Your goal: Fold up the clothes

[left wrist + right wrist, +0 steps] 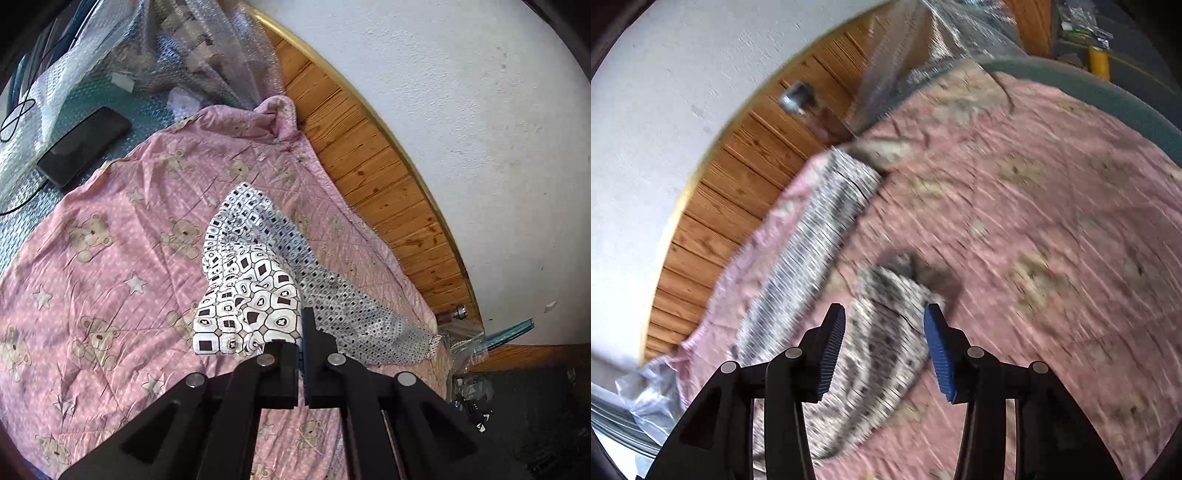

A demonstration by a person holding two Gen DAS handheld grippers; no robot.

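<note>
Fabric: black-and-white patterned garment (255, 291), thin and limp, lay on a pink bear-print quilt (110, 240) spread over the bed, near the wooden panelling (369, 155) at the wall.
Left tool (301, 332): its jaws were closed on a bunched edge of the garment and held it lifted off the quilt.
Right tool (884, 347): its jaws stood wide apart, blue pads (938, 354) either side of a loose end of the garment (886, 332) and not touching it; this view was smeared by motion.
Step in hand: judged to be the second grasp, so both tools could spread the cloth before a fold.
Doing it well: the right tool should close on a single edge or corner, not a wad, matching the edge the left one held; then draw the two apart gently until the cloth hung or lay flat.
Risk: pinching the quilt along with the cloth, or pulling the edge out of the left grip.
Long axis: in the right view the garment ran as a long strip from near the tool up toward the wall panelling, with a second lobe doubling back between the pads.
Pointing: which end was collar or hem could not be told.
Nearby: a dark phone (85, 144) lay on bubble wrap (74, 85) well apart from the garment.
</note>
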